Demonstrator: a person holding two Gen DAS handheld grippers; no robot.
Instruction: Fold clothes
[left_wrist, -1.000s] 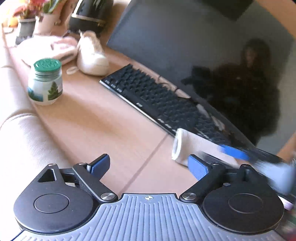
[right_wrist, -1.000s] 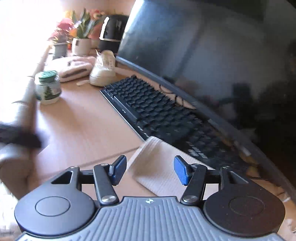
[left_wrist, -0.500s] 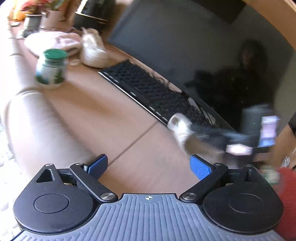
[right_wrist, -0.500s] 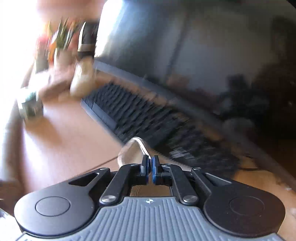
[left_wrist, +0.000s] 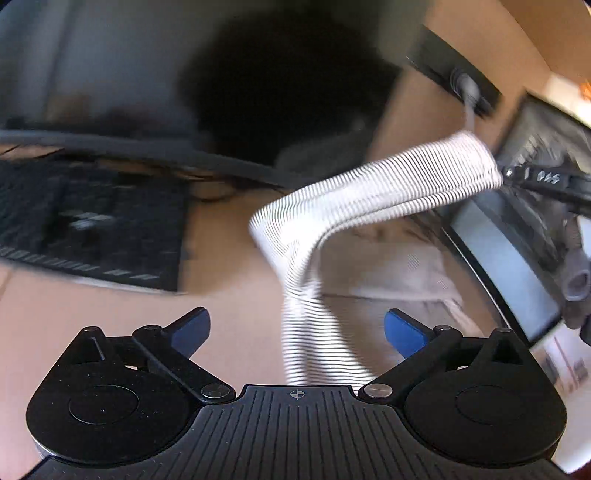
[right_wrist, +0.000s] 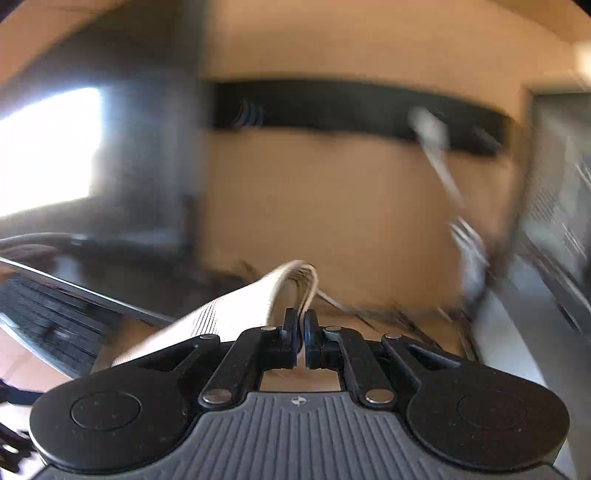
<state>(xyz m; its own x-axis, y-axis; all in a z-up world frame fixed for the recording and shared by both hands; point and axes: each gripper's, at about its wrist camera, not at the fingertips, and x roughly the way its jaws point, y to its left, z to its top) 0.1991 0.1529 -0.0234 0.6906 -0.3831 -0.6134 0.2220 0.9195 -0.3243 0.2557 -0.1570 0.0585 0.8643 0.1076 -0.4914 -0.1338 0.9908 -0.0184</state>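
Right claw (right_wrist: 300, 334): pinched nearly closed on the striped cloth (right_wrist: 236, 314), with only a thin slit between its blue pads; the fabric arches up out of the grip and drops away to the left in the right wrist view.
Left claw (left_wrist: 297, 330): spread wide, its blue pads (left_wrist: 192, 328) far apart and touching nothing; the cloth passes between them but clear of both.
Striped cloth: in the left wrist view it (left_wrist: 369, 192) hangs in the air, lifted at its upper right end where the dark tip of the other tool (left_wrist: 543, 181) holds it, then bends at a fold and falls as a narrow band down toward the left claw's body. Fine dark and white stripes; edges blurred.
Counter (left_wrist: 229, 258): light brown wood, seen below the hanging cloth.
Keyboard (left_wrist: 88, 229): black, lying on the counter to the left, well apart from the cloth; blurred. It also shows at the lower left of the right wrist view (right_wrist: 44, 314).
Pale fabric (left_wrist: 399, 266): lies on the counter under the lifted cloth, right of centre; too blurred to tell what it is.
Background: streaked by motion in both views.
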